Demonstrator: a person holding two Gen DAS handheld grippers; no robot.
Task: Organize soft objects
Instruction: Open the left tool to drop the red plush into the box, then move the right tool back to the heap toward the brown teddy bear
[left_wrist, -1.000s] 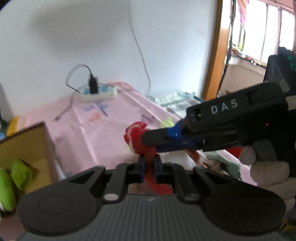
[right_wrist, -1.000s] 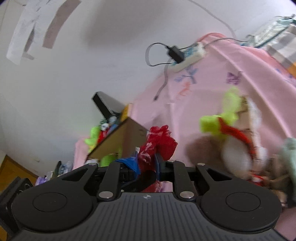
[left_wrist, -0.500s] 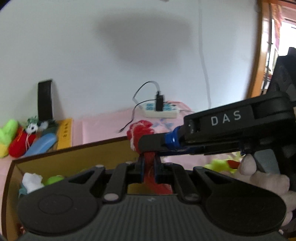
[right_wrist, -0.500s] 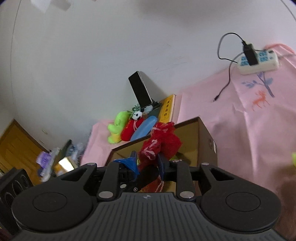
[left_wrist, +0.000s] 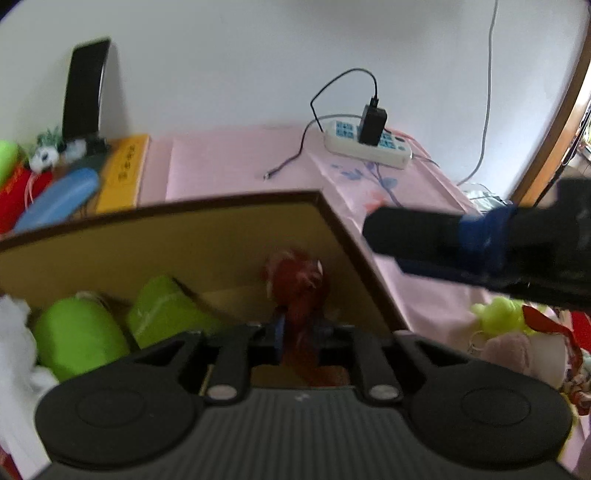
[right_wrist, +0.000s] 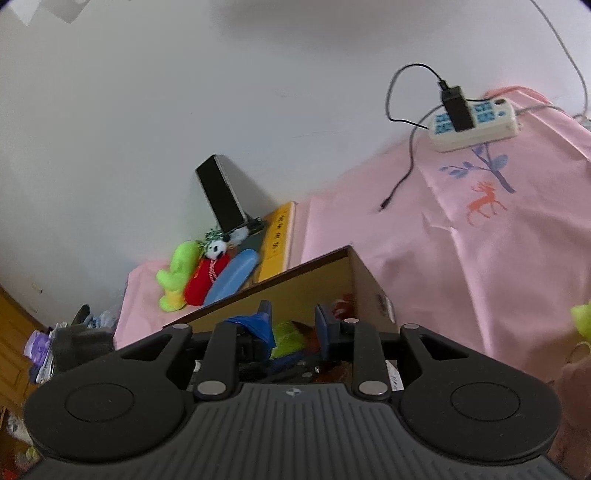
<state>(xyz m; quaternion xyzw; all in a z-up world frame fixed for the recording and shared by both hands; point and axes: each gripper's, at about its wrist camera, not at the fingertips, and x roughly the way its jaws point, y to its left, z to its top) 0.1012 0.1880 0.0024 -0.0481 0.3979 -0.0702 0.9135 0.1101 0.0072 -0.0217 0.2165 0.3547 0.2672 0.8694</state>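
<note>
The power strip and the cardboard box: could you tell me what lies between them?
Pink cloth with a loose black cable end, seen in both views, separates the power strip from the cardboard box.

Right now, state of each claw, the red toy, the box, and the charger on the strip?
left claw: shut on the red toy
right claw: open, holding nothing
red toy: pinched in the left claw, inside the box
cardboard box: open top, green plush toys inside
black charger: plugged into the power strip
</note>
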